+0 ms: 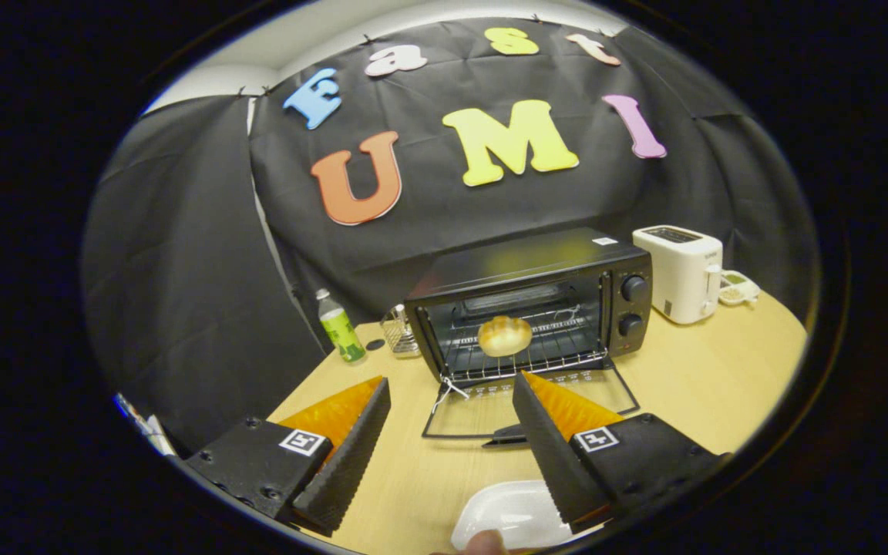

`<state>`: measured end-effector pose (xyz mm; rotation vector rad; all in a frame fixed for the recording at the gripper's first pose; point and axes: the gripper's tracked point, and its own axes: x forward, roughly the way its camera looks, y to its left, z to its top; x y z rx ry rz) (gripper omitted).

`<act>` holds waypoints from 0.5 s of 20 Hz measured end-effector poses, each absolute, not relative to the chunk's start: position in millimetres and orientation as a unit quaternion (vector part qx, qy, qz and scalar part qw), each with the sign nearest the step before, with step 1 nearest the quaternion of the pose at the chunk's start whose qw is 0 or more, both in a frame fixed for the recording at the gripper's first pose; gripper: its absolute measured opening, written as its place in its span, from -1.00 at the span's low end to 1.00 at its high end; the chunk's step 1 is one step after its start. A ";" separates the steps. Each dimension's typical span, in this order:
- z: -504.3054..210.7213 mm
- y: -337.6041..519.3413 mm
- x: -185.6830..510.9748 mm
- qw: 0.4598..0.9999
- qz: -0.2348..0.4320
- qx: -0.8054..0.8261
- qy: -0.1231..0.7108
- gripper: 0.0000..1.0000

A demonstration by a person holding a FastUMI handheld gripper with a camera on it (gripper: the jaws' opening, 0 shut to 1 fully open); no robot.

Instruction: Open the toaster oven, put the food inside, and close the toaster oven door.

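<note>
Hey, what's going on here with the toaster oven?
A person is working a hand-held tool at a wooden table. The toaster oven stands with its door folded down, and a bread roll sits on the rack inside. The tool's fingers are spread and hold nothing. The door is not yet closed.

Even overhead light, sharp centre, heavy fisheye bend.
Soft glare sits on the toaster oven [530, 307] top; table [706, 370] curves at the rim; gripper [450, 385] fingers spread wide, slightly soft.
</note>
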<state>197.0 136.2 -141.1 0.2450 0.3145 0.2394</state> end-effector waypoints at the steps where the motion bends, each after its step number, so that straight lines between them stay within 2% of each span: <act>1: -143.3 131.1 192.2 0.973 0.120 0.115 0.159 1.00; 10: -230.0 102.7 178.7 0.959 0.111 0.045 0.256 1.00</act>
